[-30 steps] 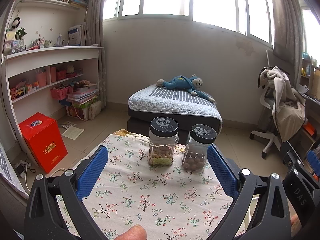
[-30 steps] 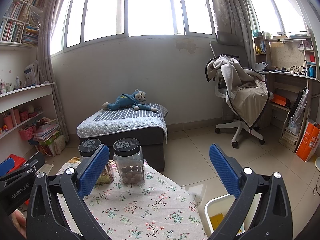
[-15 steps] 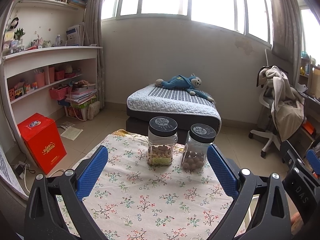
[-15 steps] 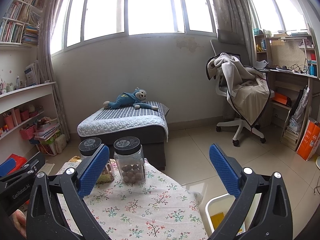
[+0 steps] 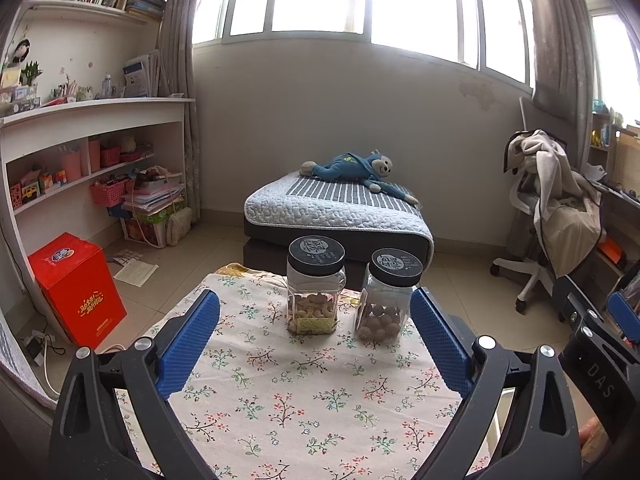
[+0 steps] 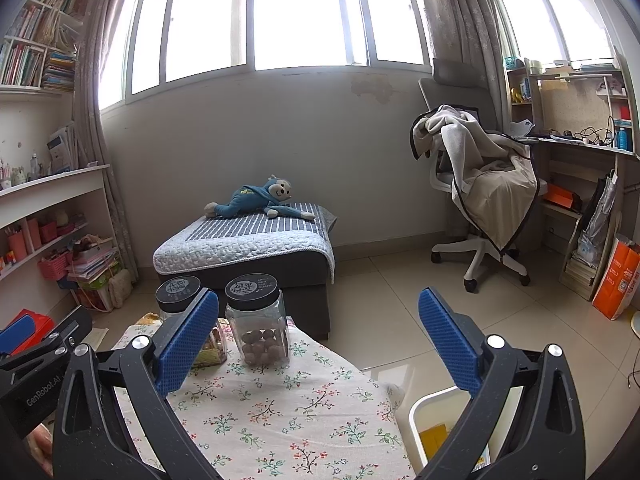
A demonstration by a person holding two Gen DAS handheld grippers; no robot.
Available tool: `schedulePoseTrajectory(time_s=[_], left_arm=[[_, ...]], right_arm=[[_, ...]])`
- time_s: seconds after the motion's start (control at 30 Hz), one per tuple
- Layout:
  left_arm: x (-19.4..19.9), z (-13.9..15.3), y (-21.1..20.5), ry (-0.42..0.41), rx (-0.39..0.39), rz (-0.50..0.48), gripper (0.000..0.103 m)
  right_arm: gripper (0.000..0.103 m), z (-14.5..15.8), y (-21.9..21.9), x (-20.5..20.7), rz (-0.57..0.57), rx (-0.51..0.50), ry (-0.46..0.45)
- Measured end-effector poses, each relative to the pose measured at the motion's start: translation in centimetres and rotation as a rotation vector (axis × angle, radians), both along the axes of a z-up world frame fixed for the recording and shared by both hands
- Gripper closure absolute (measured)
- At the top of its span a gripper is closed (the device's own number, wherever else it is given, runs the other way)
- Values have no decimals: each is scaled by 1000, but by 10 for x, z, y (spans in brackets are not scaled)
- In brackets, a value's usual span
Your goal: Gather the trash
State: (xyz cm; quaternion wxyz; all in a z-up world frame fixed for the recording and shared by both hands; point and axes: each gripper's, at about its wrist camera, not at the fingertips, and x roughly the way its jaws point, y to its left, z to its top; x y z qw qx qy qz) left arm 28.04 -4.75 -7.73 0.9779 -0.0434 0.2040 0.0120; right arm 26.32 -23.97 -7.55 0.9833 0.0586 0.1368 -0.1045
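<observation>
Trash-hunting above table: holding left gripper and right gripper spread wide, clasping nothing; finding only two jars on table, yellow scrap inside white bin beside table; expecting light, crumply stuff, pinching mid-body.

My left gripper has bright blue dimpled pads on black arms; my right gripper matches it; the tablecloth below is cream, scattered with small red, pink and green flower sprigs; two clear jars wear black lids with white lettering; the bin is white with something yellow inside; the plush monkey is blue; the bedcover is grey-and-white striped; the box is red.
</observation>
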Motion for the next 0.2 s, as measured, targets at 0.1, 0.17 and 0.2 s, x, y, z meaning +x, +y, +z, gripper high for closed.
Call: schedulePoseTrajectory(time_s=[0.1, 0.17, 0.2], left_arm=[[1, 2, -1, 11, 0, 5, 7], [1, 2, -3, 11, 8, 6, 7], [1, 2, -4, 12, 9, 8, 7]], right_arm=[[7, 0, 0, 0, 0, -2, 1], [7, 0, 0, 0, 0, -1, 1], [7, 0, 0, 0, 0, -1, 1]])
